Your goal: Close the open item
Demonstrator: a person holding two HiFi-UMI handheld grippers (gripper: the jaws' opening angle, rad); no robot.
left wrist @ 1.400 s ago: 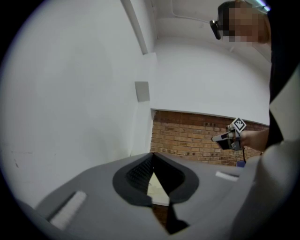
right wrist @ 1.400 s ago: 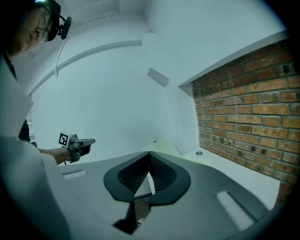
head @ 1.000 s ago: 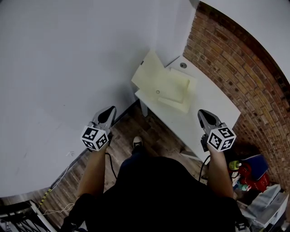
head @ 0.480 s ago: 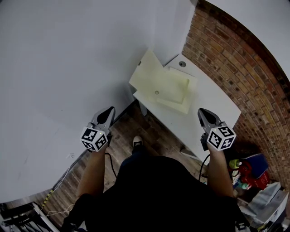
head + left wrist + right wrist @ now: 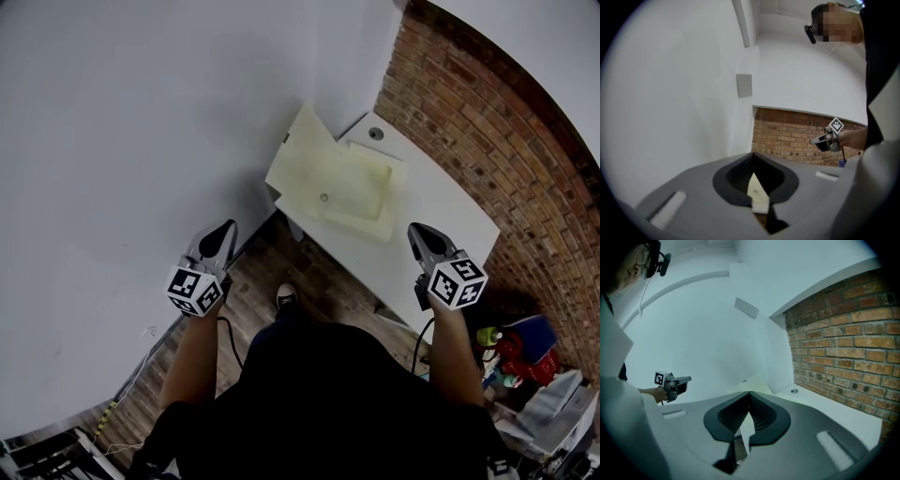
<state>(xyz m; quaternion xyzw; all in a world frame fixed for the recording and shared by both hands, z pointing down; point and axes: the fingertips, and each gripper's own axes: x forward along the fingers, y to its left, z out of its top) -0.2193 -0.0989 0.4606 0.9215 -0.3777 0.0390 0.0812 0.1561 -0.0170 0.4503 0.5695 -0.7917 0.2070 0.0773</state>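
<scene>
Task not started. The pale box (image 5: 352,192) lies on the white desk (image 5: 441,225) in the corner, lid (image 5: 302,155) still up. Your left gripper (image 5: 223,232) and right gripper (image 5: 418,234) hang well short, jaws together, empty.

A white table (image 5: 441,225) stands in the corner between a white wall (image 5: 141,122) and a brick wall (image 5: 497,131), on a wood floor (image 5: 267,267). A red basket (image 5: 534,373) sits low at the right
</scene>
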